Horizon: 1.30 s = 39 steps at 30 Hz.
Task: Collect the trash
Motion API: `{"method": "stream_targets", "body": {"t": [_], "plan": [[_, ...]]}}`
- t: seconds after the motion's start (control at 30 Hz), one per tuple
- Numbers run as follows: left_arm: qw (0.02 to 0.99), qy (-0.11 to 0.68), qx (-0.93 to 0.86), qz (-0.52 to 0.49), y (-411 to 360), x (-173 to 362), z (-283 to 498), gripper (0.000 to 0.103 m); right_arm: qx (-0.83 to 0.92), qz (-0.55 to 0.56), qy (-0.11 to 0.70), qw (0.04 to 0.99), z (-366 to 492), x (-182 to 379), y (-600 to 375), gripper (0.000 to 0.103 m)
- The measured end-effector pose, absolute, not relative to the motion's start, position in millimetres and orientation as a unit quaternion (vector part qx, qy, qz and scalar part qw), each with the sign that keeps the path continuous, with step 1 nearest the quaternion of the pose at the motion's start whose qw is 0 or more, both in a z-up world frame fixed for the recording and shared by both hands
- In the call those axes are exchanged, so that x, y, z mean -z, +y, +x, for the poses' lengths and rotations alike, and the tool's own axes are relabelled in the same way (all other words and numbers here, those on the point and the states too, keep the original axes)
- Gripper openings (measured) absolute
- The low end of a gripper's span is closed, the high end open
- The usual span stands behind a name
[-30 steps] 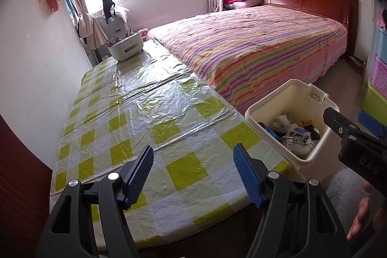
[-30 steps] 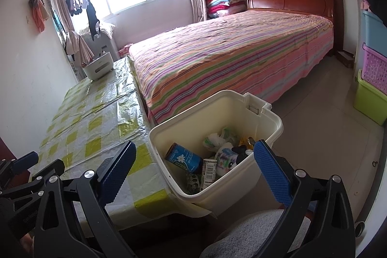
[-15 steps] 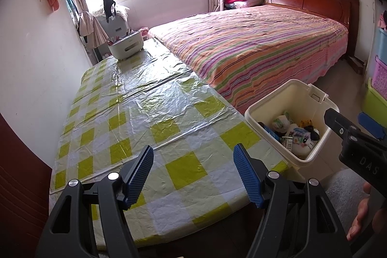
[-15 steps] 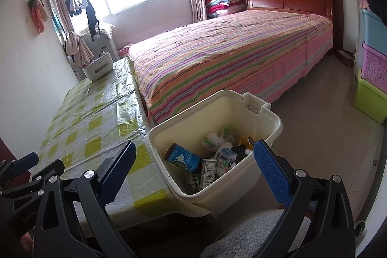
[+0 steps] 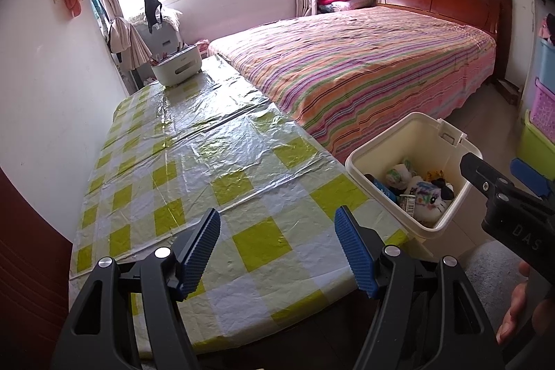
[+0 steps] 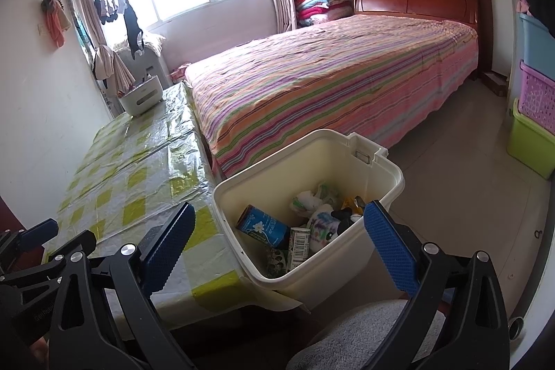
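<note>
Bedroom table (image 5: 194,162) looks cleared, trash sits in the bin.
Cream bin (image 6: 392,175), lower centre of the right view, holds cartons and wrappers; left gripper (image 5: 277,248) and right gripper (image 6: 277,241) both gape wide, holding nothing, so little seems left.

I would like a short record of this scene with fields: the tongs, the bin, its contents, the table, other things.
left tongs: open, holding nothing, above the table
right tongs: open, holding nothing, near the bin
bin: cream, no lid on, beside the table's corner
contents: blue can, crumpled wrappers, small carton
table: yellow checked cover under clear plastic
far end: white caddy
beside table: striped bed
</note>
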State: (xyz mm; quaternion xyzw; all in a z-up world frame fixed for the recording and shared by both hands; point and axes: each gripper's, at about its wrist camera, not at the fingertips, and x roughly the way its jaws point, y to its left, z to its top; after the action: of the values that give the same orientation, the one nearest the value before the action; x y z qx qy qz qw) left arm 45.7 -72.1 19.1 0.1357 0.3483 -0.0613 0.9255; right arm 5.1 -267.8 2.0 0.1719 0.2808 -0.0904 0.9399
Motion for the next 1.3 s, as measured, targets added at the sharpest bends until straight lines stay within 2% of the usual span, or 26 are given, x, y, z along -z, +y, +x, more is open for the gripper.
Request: {"method": "stream_targets", "body": {"t": [1.23,1.27,1.3], "plan": [[0.926,0.333,0.088,0.151,-86.5,-16.5,41.0,0.067,0.095,0.175,0.286,0.937,5.8,5.5,-268.2,0.096],[0.929,0.324,0.091,0.155,-86.8,-17.6,38.6,0.068,0.094,0.175,0.286,0.937,6.1,5.2,-268.4,0.096],[0.929,0.32,0.092,0.16,-88.4,-18.1,37.3,0.077,0.094,0.176,0.286,0.937,6.0,5.3,-268.4,0.096]]}}
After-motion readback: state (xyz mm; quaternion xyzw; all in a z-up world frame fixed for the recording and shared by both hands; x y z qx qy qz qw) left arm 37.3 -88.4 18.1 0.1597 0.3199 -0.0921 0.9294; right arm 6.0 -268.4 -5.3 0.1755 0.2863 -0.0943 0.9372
